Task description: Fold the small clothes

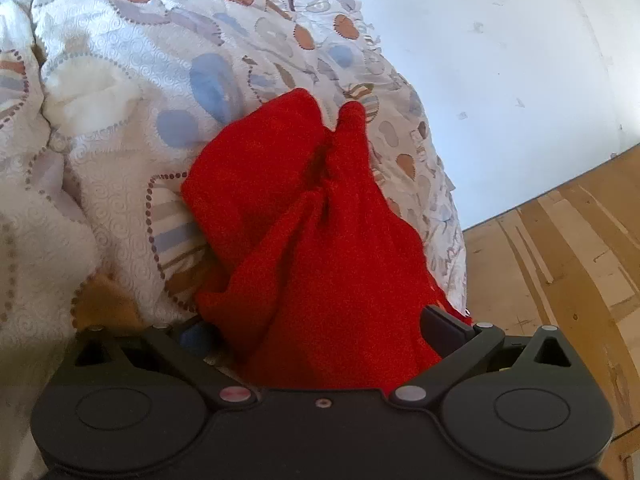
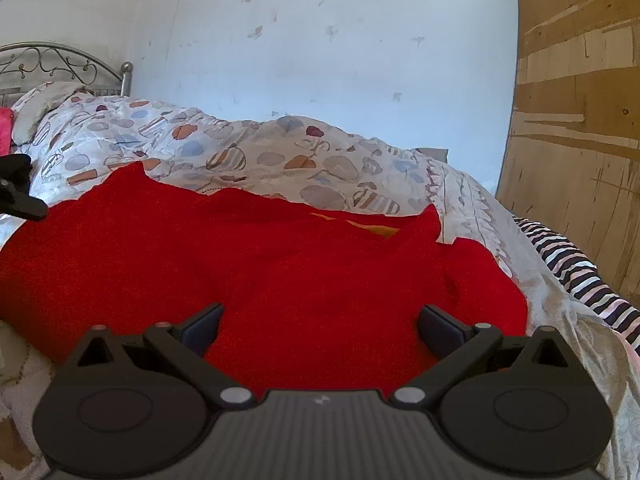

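Note:
A red knitted garment (image 2: 260,264) lies spread on the patterned duvet (image 2: 248,152) of a bed. In the right wrist view my right gripper (image 2: 320,328) is open, its fingers wide apart just above the near part of the red cloth, holding nothing. In the left wrist view the red garment (image 1: 304,240) is bunched and drapes over my left gripper (image 1: 316,328); its jaws stand wide apart, with the right pad (image 1: 444,326) showing and the left one mostly hidden by cloth. The left gripper also shows at the left edge of the right wrist view (image 2: 20,196).
A white wall (image 2: 320,40) runs behind the bed. A metal headboard (image 2: 60,64) is at the far left. A striped cloth (image 2: 580,272) lies at the bed's right edge. Wooden boards (image 2: 580,120) stand on the right. A pink item (image 2: 4,128) sits by the pillow.

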`<move>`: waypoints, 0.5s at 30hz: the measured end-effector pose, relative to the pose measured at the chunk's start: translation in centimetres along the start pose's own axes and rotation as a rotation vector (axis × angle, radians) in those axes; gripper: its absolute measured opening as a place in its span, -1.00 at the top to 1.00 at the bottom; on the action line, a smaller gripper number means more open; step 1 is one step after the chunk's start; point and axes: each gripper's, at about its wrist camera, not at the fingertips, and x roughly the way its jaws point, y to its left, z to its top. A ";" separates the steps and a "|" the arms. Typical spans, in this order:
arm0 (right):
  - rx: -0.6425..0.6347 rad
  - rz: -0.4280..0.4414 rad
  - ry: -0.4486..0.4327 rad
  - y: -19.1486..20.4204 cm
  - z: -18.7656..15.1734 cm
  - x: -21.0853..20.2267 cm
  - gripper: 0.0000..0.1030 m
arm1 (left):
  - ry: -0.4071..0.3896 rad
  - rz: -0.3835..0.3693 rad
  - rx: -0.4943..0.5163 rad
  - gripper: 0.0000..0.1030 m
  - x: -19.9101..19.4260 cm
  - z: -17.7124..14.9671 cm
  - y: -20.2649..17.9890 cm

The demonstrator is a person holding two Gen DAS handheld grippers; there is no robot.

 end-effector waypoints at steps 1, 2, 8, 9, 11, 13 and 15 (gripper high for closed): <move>0.000 0.000 -0.002 0.0 0.0 0.0 -1.00 | -0.006 0.000 -0.008 -0.99 0.3 0.0 0.3; 0.000 -0.001 -0.004 0.1 0.0 0.0 -1.00 | -0.012 -0.001 -0.014 -0.99 0.4 0.0 0.4; 0.000 -0.003 -0.013 0.2 -0.2 -0.1 -1.00 | -0.077 0.008 -0.017 -0.79 0.2 -0.8 0.6; 0.001 -0.003 -0.015 0.1 -0.2 -0.1 -1.00 | -0.089 0.013 -0.029 -0.66 -0.1 -1.0 0.7; 0.002 -0.004 -0.018 0.2 -0.3 -0.1 -1.00 | -0.119 0.010 -0.056 -0.53 -0.8 -1.2 0.9; 0.002 -0.005 -0.022 0.2 -0.4 -0.2 -1.00 | -0.150 -0.001 -0.046 -0.40 -1.2 -1.2 0.8; 0.002 -0.006 -0.025 0.2 -0.4 -0.2 -1.00 | -0.158 -0.005 -0.025 -0.39 -0.9 -1.1 0.6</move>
